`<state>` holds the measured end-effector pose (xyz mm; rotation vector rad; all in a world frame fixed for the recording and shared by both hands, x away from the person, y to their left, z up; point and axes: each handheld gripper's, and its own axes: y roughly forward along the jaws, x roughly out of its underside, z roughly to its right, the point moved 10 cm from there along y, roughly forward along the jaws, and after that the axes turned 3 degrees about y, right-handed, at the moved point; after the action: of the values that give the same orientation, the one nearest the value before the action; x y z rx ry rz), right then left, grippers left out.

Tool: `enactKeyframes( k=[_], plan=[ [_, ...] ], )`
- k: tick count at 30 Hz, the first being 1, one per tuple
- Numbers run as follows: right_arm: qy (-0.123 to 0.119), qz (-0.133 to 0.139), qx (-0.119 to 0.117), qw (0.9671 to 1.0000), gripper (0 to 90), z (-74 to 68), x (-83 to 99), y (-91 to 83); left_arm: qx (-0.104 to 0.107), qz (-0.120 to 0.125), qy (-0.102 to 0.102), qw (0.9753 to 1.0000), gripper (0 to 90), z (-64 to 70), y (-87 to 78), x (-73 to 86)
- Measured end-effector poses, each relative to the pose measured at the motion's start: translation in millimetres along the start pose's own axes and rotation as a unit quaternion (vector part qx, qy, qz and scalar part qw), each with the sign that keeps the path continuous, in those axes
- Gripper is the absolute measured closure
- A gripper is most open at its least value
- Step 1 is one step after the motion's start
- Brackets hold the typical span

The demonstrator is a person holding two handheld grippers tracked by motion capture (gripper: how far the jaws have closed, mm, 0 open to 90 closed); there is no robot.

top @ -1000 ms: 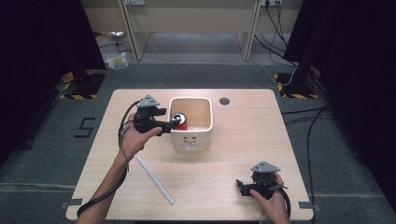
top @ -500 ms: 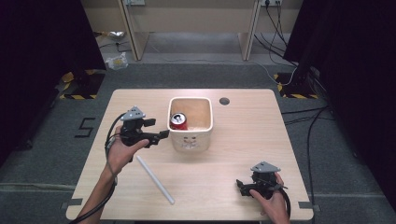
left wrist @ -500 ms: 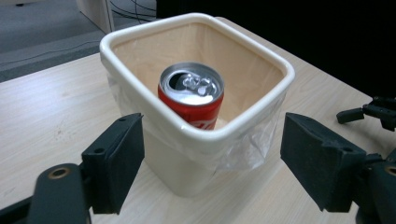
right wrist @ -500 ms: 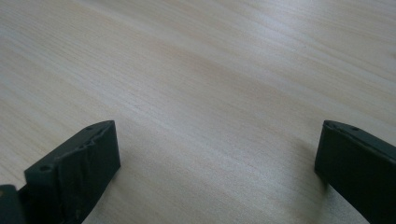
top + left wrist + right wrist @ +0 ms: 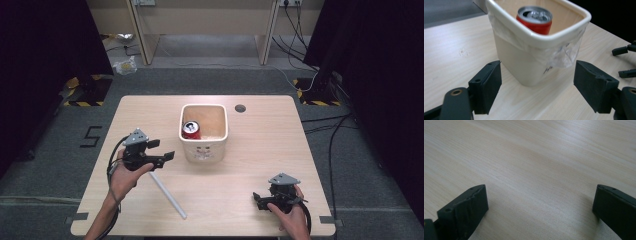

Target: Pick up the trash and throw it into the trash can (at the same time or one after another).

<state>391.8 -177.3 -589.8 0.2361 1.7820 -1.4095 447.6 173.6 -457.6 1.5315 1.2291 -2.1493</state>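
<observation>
The left gripper (image 5: 162,151) was held just left of the cream bin (image 5: 204,145), its jaws spread wide with nothing between them. In the left gripper view those jaws framed the bin's near corner without touching it. The red can (image 5: 190,130) stood upright inside the bin, against its left wall. The right gripper (image 5: 258,199) rested low at the table's (image 5: 270,145) near right corner, jaws likewise parted over bare wood. A white tube (image 5: 168,195) lay on the table, near the left hand (image 5: 125,175).
</observation>
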Motion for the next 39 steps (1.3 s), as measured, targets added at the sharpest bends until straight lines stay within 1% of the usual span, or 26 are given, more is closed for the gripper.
enactKeyframes(
  k=[5, 6, 7, 10, 11, 12, 14, 16, 18, 20, 22, 23, 25, 27, 28, 29, 30, 31, 34, 36, 39],
  plan=[
    [0.000, -0.001, 0.000, 1.0000, 0.2, 0.0, 0.1, -0.2, -0.002, -0.013, -0.004, 0.9999, 22.3, 4.4, 0.0, 26.7],
    [0.000, -0.001, 0.000, 1.0000, 0.2, 0.0, 0.1, -0.2, -0.002, -0.013, -0.004, 0.9999, 22.4, 4.4, 0.0, 26.7],
    [0.001, -0.001, 0.000, 1.0000, 0.2, -0.1, 0.1, -0.1, -0.003, -0.016, -0.005, 0.9998, 22.4, 7.0, -0.8, 34.2],
    [0.000, 0.000, 0.000, 1.0000, 0.2, 0.0, 0.1, -0.1, -0.004, -0.018, -0.006, 0.9998, 22.5, 9.9, -1.7, 40.9],
    [0.000, 0.000, 0.000, 1.0000, 0.2, 0.0, 0.0, 0.0, -0.004, -0.017, -0.009, 0.9998, 22.6, 11.5, -1.7, 44.4],
    [0.000, 0.000, 0.000, 1.0000, 0.2, 0.0, 0.0, 0.0, -0.002, -0.020, -0.011, 0.9997, 22.6, 13.9, -1.1, 48.5],
    [0.000, 0.000, 0.000, 1.0000, 0.2, 0.0, 0.0, 0.0, -0.005, -0.032, -0.008, 0.9995, 22.8, 19.7, 0.2, 61.0],
    [0.000, 0.000, 0.000, 1.0000, 0.2, 0.0, 0.0, 0.0, -0.008, -0.034, -0.009, 0.9993, 22.8, 22.2, 0.6, 67.5],
    [0.000, 0.000, 0.000, 1.0000, 0.2, 0.0, 0.0, 0.0, -0.014, -0.034, -0.012, 0.9993, 23.0, 22.2, 0.9, 72.7],
    [0.000, 0.000, 0.000, 1.0000, 0.2, 0.0, 0.1, -0.1, -0.020, -0.042, -0.009, 0.9989, 23.4, 21.9, 2.3, 78.6],
    [0.000, 0.000, 0.000, 1.0000, 0.2, 0.0, 0.0, 0.0, -0.025, -0.044, -0.011, 0.9987, 23.4, 21.0, 2.9, 83.5],
    [0.000, 0.000, 0.000, 1.0000, 0.2, -0.1, 0.0, 0.0, -0.025, -0.044, -0.011, 0.9987, 23.4, 21.0, 2.9, 83.5],
    [0.000, 0.000, 0.000, 1.0000, 0.2, -0.1, 0.0, 0.0, -0.030, -0.050, -0.009, 0.9982, 23.4, 20.5, 4.0, 89.5],
    [0.000, 0.000, 0.000, 1.0000, 0.2, 0.0, 0.1, -0.1, -0.038, -0.056, -0.008, 0.9977, 23.4, 19.6, 4.4, 95.3],
    [0.000, 0.000, 0.000, 1.0000, 0.2, -0.1, 0.0, 0.0, -0.047, -0.063, -0.004, 0.9969, 23.4, 17.8, 4.1, 101.3],
    [0.000, 0.000, 0.000, 1.0000, 0.2, -0.1, 0.0, -0.1, -0.052, -0.066, -0.004, 0.9965, 23.4, 16.9, 4.0, 104.1],
    [0.000, 0.000, 0.000, 1.0000, 0.2, -0.1, 0.0, 0.0, -0.052, -0.066, -0.004, 0.9965, 23.4, 16.9, 4.0, 104.1],
    [0.000, 0.000, 0.000, 1.0000, 0.2, -0.1, 0.1, -0.1, -0.054, -0.069, -0.008, 0.9961, 23.4, 16.5, 3.9, 108.7],
    [0.000, 0.000, 0.000, 1.0000, 0.2, -0.1, 0.0, 0.0, -0.056, -0.074, -0.005, 0.9956, 23.0, 16.7, 3.8, 113.2],
    [0.000, 0.000, 0.000, 1.0000, 0.2, -0.1, 0.0, -0.1, -0.053, -0.081, -0.011, 0.9952, 22.0, 18.2, 5.1, 118.9],
    [0.000, 0.000, 0.000, 1.0000, 0.2, -0.1, 0.0, -0.1, -0.054, -0.088, -0.014, 0.9945, 21.5, 18.3, 7.2, 123.8]
  ],
)
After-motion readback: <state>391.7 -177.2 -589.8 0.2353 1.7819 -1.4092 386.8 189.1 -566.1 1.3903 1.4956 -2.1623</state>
